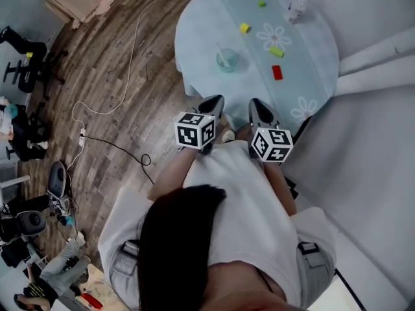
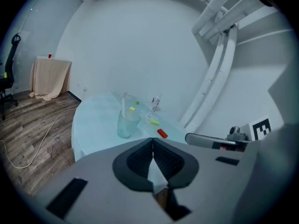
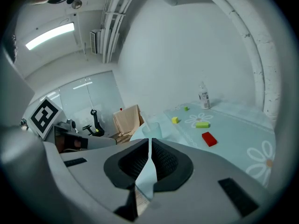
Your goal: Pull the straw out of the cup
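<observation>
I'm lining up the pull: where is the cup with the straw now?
In the head view the cup stands on the left half of the round table, left of the red block and ahead of the left gripper.

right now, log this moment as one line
stage: before grasp | left hand-held gripper: shut, empty | right hand-held gripper: shut, empty | straw: in cup, untouched

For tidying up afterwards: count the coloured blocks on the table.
4: green block farthest, yellow block beyond the cup, lime block mid-table, red block nearest. None appears hidden.
</observation>
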A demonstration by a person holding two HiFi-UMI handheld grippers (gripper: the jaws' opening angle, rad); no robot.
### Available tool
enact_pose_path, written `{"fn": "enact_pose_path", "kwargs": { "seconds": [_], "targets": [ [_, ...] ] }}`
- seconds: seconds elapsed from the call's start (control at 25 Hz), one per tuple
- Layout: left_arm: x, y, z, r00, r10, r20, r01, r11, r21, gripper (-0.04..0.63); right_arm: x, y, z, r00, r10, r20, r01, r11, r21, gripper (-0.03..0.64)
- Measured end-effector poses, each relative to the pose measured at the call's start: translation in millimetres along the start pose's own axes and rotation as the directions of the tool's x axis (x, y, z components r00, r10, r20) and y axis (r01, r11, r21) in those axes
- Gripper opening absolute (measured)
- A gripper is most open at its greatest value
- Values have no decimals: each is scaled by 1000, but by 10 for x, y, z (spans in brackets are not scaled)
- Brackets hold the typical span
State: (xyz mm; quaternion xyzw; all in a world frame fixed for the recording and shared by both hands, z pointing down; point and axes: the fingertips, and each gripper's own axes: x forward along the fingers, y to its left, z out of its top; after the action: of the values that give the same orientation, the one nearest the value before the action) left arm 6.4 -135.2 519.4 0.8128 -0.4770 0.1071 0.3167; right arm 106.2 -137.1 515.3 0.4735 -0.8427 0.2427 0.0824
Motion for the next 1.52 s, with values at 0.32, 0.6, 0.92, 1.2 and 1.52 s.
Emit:
{"fn": "enact_pose_path", "kwargs": {
  "seconds": [0.32, 0.6, 0.92, 1.2, 1.52],
  "targets": [
    [179, -163, 43, 1000, -5, -7, 5, 1000, 1, 11, -13, -113, 100, 999, 49, -3, -50, 998, -28, 40],
    [204, -199, 0, 1000, 7, -23, -8, 1000, -15, 11, -31, -200, 85, 998, 66, 4, -66, 998, 23, 40],
    [127, -255, 58, 1000, 19, 2, -19, 1000, -19, 11, -104, -162, 217, 991, 114, 71, -116, 993, 24, 41],
    [176, -154, 185, 998, 45, 39, -45, 999, -17, 11, 16, -189, 295, 991, 114, 71, -113, 993, -18, 41],
    [193, 48, 314, 995, 77, 67, -77, 997, -12, 11, 229, -116, 341, 991, 123, 50, -120, 991, -65, 41]
  ]
}}
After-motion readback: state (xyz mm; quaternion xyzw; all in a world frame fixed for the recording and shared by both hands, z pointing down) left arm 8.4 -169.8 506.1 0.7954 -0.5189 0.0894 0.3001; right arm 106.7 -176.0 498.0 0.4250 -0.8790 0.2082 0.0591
